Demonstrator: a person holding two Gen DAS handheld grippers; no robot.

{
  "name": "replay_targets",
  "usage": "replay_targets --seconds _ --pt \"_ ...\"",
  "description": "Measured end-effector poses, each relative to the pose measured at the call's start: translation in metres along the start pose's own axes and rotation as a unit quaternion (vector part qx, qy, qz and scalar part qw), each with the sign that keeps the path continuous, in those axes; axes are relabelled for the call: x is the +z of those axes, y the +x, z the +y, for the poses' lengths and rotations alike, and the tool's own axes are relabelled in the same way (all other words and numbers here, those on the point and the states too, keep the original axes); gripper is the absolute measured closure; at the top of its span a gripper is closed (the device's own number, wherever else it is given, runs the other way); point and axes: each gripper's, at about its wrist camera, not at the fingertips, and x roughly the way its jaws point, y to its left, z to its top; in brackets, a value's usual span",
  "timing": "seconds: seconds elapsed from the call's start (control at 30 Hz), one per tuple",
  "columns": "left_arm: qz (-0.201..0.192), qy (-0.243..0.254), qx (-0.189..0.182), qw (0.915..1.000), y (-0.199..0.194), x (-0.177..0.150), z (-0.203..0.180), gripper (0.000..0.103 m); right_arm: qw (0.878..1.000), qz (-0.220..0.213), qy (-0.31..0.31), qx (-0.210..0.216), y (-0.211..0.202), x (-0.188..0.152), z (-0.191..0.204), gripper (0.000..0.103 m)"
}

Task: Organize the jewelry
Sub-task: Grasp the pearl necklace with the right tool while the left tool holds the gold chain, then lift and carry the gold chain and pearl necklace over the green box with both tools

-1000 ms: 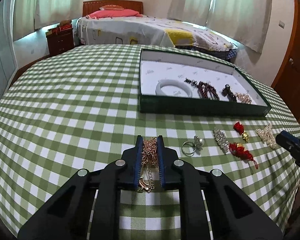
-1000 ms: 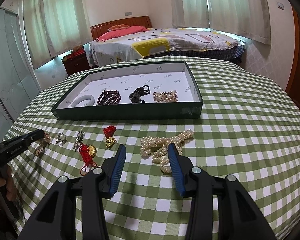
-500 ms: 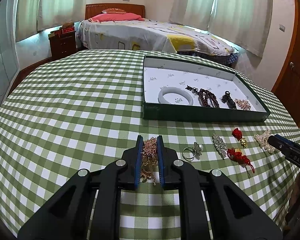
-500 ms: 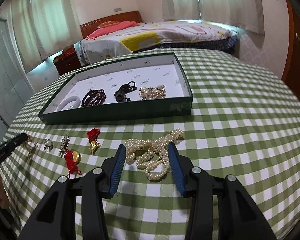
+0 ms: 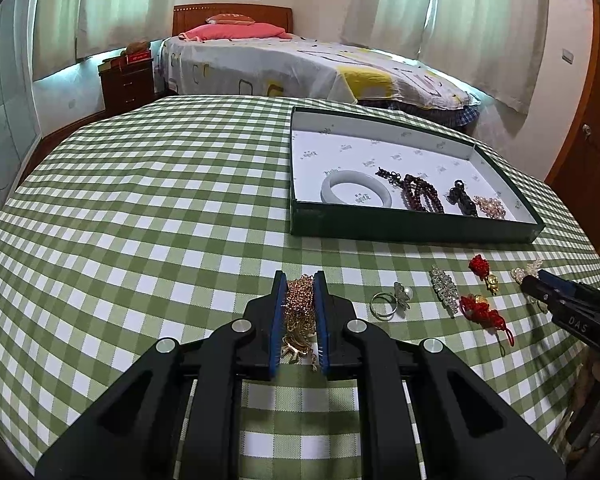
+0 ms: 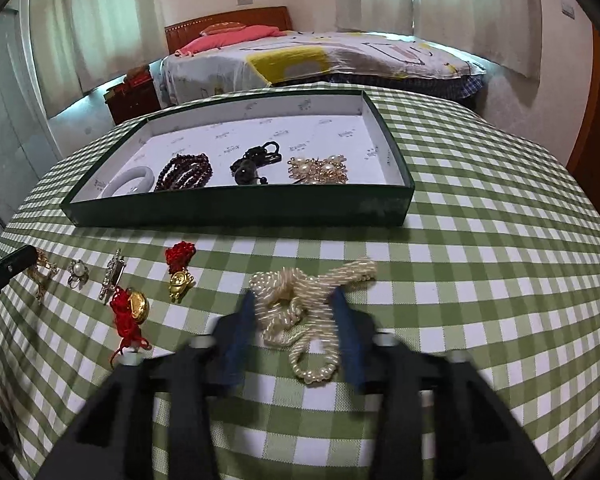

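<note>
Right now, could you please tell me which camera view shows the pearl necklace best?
The right wrist view: the pearl necklace lies whole between the open right claw. The left wrist view shows only one end, the rest hidden behind that claw.

Black two-finger grippers with blue finger pads

The left gripper (image 5: 300, 280) has matte black angular arms with triangular cut-outs, four round silver screw heads, and blue ribbed pads (image 5: 278, 320) lining its fingers. The right gripper (image 6: 296, 304), motion-blurred, shows the same black arms and blue pads; seen at 3 o'clock in the left view, its black body carries white lettering "DAS".
</note>
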Motion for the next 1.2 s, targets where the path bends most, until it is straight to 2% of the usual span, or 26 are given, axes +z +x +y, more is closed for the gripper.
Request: replay_targets --seconds 0.2,0.7,1.2 --pt "-0.007 0.0 -0.002 1.0 -0.005 0.002 0.0 0.089 1.0 -0.013 0.002 0.01 -0.007 -0.003 -0.001 0.088" --pt "-0.043 0.004 -0.006 0.999 -0.039 0.015 -0.005 0.089 0.998 -0.058 -0.006 0.016 -0.04 0.002 0.005 0.089" --pt "-0.088 0.012 -0.027 0.9957 -0.069 0.043 -0.021 0.089 0.993 -0.117 -0.001 0.03 -0.078 0.026 0.007 0.089"
